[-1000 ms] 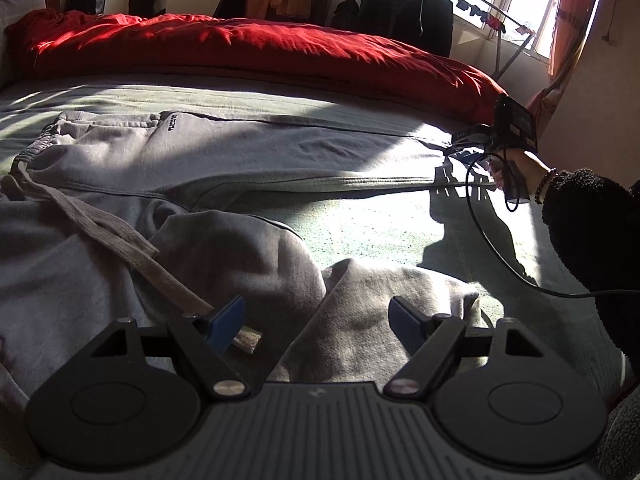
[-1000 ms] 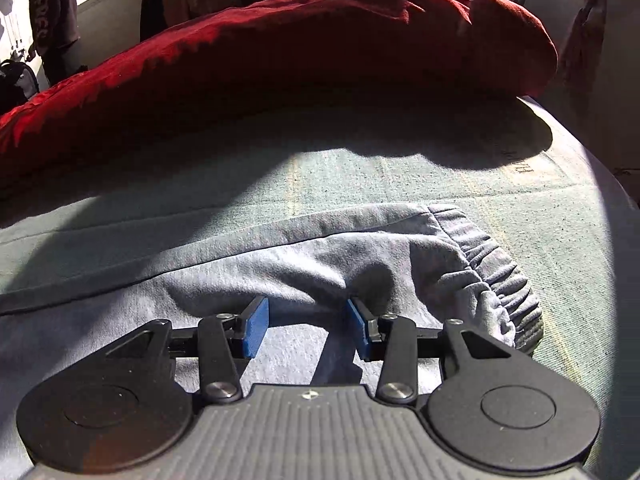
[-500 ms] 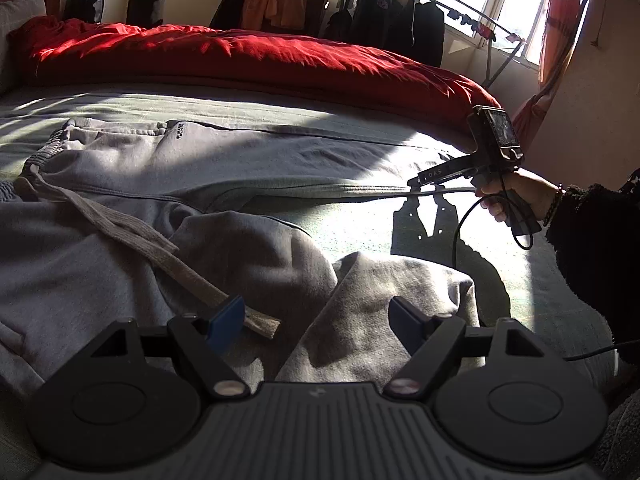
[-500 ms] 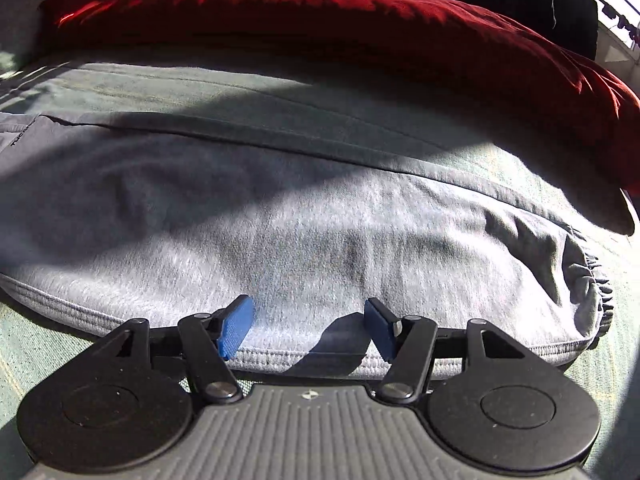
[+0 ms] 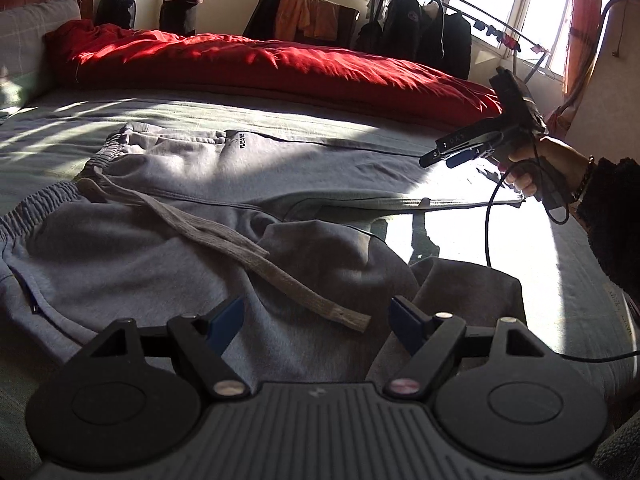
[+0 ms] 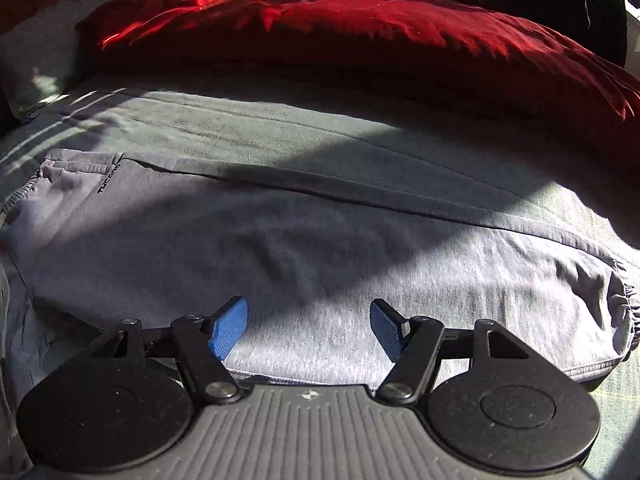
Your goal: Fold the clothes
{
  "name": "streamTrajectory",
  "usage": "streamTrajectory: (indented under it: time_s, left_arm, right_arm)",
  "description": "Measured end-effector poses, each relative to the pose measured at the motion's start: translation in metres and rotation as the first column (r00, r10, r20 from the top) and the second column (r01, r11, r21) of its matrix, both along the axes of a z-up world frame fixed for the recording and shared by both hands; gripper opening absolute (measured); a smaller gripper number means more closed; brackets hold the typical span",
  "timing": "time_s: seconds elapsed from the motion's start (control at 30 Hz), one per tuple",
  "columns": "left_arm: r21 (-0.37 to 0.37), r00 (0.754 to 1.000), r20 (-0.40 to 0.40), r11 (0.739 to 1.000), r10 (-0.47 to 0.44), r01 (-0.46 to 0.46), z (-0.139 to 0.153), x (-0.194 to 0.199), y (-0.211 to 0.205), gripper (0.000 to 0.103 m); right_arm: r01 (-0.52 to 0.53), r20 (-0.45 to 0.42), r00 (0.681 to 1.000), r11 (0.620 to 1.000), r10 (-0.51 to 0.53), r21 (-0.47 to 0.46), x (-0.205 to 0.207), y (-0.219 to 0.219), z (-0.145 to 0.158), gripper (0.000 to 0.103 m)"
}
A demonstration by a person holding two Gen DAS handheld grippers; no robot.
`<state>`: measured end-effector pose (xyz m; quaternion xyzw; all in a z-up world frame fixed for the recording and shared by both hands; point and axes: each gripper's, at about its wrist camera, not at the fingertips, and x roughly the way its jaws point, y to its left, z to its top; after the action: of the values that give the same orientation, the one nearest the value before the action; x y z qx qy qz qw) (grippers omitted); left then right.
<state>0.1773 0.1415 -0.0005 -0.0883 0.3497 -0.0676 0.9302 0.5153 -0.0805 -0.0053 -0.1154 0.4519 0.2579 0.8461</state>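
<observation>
My right gripper (image 6: 308, 326), jaws now wide and empty, has let go the cuff and swung back over the sweatpants (image 6: 280, 256) leg; left gripper (image 5: 316, 320) hovers open, the leg flat for folding on the bed (image 6: 280, 120).

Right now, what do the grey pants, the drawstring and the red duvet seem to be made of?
Pants: looks like a soft cotton-type fleece knit, matte, with a fine fuzzy surface and ribbed gathered cuffs.
Drawstring: a flat woven tape, probably cotton, matte, with a visible weave and a cut end.
Duvet: smooth thin fabric, perhaps polyester or cotton, with a slight sheen where the sun hits; it looks puffy, so it seems filled.
</observation>
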Motion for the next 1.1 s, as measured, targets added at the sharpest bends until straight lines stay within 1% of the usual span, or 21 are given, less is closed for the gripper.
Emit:
streamTrajectory:
  time_s: [0.07, 0.13, 0.2, 0.23, 0.3, 0.37, 0.47, 0.5, 0.53, 0.57, 0.67, 0.77, 0.83, 0.9, 0.93, 1.03, 1.1]
  left_arm:
    - [0.012, 1.0, -0.002, 1.0, 0.028, -0.028, -0.002, -0.004, 0.011, 0.082]
    - [0.051, 0.998, -0.007, 0.997, 0.061, -0.061, -0.006, -0.008, 0.021, 0.083]
    - [0.085, 0.996, -0.009, 0.993, 0.087, -0.085, -0.01, -0.01, 0.032, 0.083]
    - [0.087, 0.996, -0.006, 0.992, 0.092, -0.091, -0.011, -0.012, 0.038, 0.083]
    - [0.072, 0.995, 0.002, 0.993, 0.095, -0.095, -0.015, -0.014, 0.052, 0.083]
    - [0.039, 0.995, 0.009, 0.995, 0.095, -0.096, -0.02, -0.015, 0.065, 0.083]
    - [0.0, 0.995, 0.016, 0.995, 0.1, -0.1, -0.027, -0.015, 0.08, 0.083]
    - [-0.011, 0.995, 0.016, 0.995, 0.102, -0.102, -0.03, -0.014, 0.085, 0.083]
    - [-0.02, 0.995, 0.018, 0.994, 0.103, -0.103, -0.032, -0.014, 0.088, 0.083]
    - [-0.027, 0.994, 0.02, 0.994, 0.104, -0.103, -0.034, -0.014, 0.091, 0.083]
    - [-0.048, 0.995, 0.024, 0.994, 0.101, -0.1, -0.039, -0.015, 0.098, 0.083]
    - [-0.062, 0.995, 0.028, 0.994, 0.096, -0.094, -0.043, -0.018, 0.102, 0.083]
    - [-0.072, 0.995, 0.021, 0.993, 0.098, -0.096, -0.047, -0.018, 0.104, 0.083]
    - [-0.074, 0.995, 0.013, 0.992, 0.103, -0.102, -0.051, -0.016, 0.106, 0.083]
    - [-0.075, 0.994, 0.01, 0.992, 0.105, -0.104, -0.053, -0.016, 0.106, 0.083]
    - [-0.077, 0.994, 0.003, 0.991, 0.108, -0.108, -0.056, -0.015, 0.107, 0.083]
    - [-0.072, 0.994, 0.004, 0.992, 0.106, -0.105, -0.056, -0.016, 0.106, 0.083]
  right_arm:
    - [-0.027, -0.022, 0.999, 0.999, 0.027, -0.016, 0.003, 0.032, -0.002, 0.072]
    - [-0.055, -0.046, 0.997, 0.998, 0.054, -0.018, 0.003, 0.063, 0.0, 0.072]
    - [-0.079, -0.048, 0.996, 0.997, 0.078, -0.023, 0.002, 0.091, 0.012, 0.072]
    - [-0.091, -0.049, 0.995, 0.996, 0.09, -0.026, 0.002, 0.105, 0.018, 0.072]
    - [-0.121, -0.027, 0.992, 0.992, 0.12, -0.03, -0.001, 0.132, 0.036, 0.072]
    - [-0.151, -0.005, 0.989, 0.988, 0.151, -0.025, -0.005, 0.161, 0.055, 0.072]
    - [-0.193, 0.017, 0.981, 0.981, 0.193, 0.0, -0.009, 0.206, 0.072, 0.071]
    - [-0.202, 0.009, 0.979, 0.979, 0.201, 0.008, -0.009, 0.219, 0.072, 0.068]
    - [-0.208, -0.008, 0.978, 0.978, 0.208, 0.026, -0.007, 0.236, 0.069, 0.062]
    - [-0.211, -0.026, 0.977, 0.977, 0.212, 0.04, -0.006, 0.248, 0.064, 0.06]
    - [-0.199, -0.096, 0.974, 0.979, 0.204, 0.05, 0.002, 0.279, 0.032, 0.059]
    - [-0.18, -0.16, 0.97, 0.983, 0.184, 0.043, 0.009, 0.299, -0.01, 0.056]
    - [-0.154, -0.182, 0.97, 0.987, 0.158, 0.039, 0.016, 0.303, -0.031, 0.056]
    - [-0.122, -0.172, 0.977, 0.992, 0.125, 0.024, 0.025, 0.305, -0.05, 0.055]
    - [-0.115, -0.16, 0.98, 0.993, 0.12, 0.037, 0.028, 0.304, -0.054, 0.054]
    - [-0.108, -0.111, 0.987, 0.991, 0.117, 0.082, 0.033, 0.301, -0.055, 0.055]
    - [-0.103, -0.086, 0.99, 0.993, 0.107, 0.059, 0.031, 0.303, -0.048, 0.056]
